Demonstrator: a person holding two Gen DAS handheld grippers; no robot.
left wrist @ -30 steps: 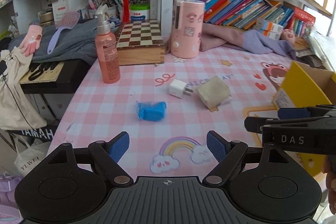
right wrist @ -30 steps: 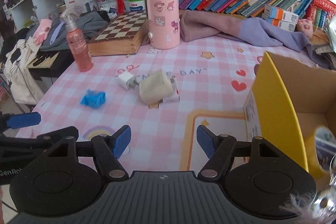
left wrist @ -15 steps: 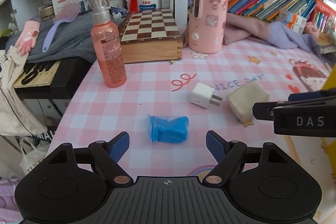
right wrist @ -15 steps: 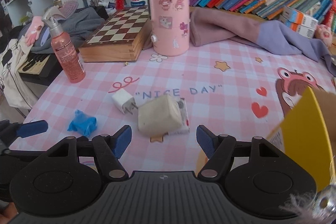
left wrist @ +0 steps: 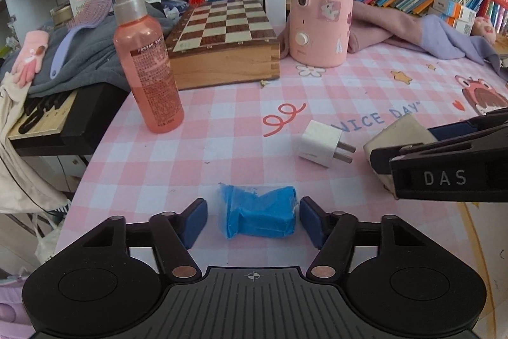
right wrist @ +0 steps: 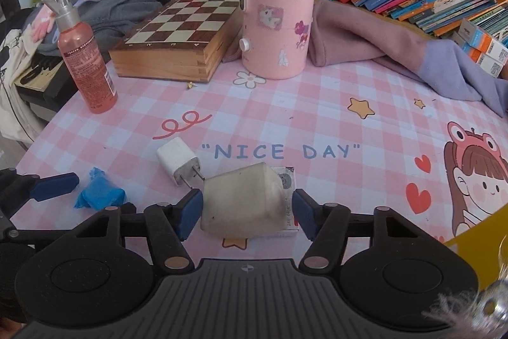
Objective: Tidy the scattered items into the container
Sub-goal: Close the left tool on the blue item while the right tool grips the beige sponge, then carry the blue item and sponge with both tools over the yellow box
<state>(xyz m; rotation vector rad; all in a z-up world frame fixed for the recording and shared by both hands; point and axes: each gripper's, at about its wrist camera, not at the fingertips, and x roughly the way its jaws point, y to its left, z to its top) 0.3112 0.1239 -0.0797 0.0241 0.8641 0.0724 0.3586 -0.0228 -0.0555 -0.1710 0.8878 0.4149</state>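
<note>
Blue packet (left wrist: 258,215) between the spread left gripper (left wrist: 253,220) pads, lying crosswise.
Beige block (right wrist: 243,202) sits inside the spread right gripper (right wrist: 247,210); white charger (right wrist: 177,161) prongs point toward it.

A crumpled blue packet (left wrist: 258,216) lies flat on the pink checked cloth. Just beyond it to the right, a white plug adapter (left wrist: 320,143) rests on its side, its prongs pointing at a cream block (right wrist: 243,200). The block sits atop a small flat carton (right wrist: 287,180). A yellow container rim (right wrist: 476,235) shows at far right
</note>
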